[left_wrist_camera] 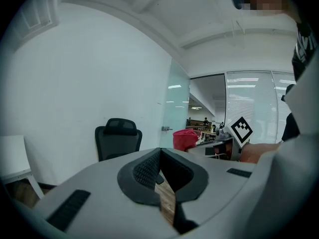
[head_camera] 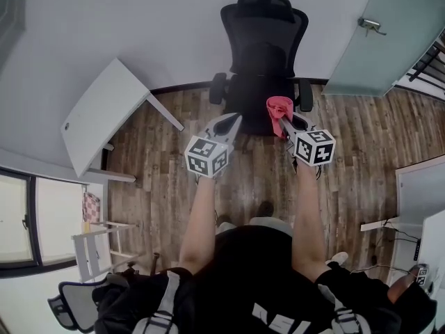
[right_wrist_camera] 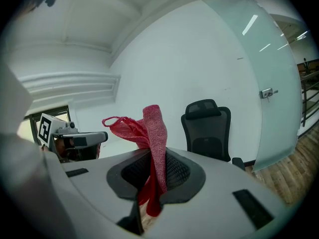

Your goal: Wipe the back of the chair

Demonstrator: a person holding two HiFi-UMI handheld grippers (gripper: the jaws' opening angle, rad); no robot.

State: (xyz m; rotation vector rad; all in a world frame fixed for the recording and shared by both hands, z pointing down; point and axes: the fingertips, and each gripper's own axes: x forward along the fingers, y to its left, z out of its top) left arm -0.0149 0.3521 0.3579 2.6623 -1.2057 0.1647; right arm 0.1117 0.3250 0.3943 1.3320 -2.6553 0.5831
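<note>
Wood-plank floor (head_camera: 257,172) ran up to a white wall (head_camera: 139,19), where the black chair (head_camera: 263,47) stood with its back to the wall, ahead of both tools and touched by neither. Left hand-held gripper (left_wrist_camera: 160,156) had its jaws pressed together with nothing between them. Right hand-held gripper (right_wrist_camera: 155,176) was clamped on a red cloth (right_wrist_camera: 154,128), its folds sticking up above the jaws.
</note>
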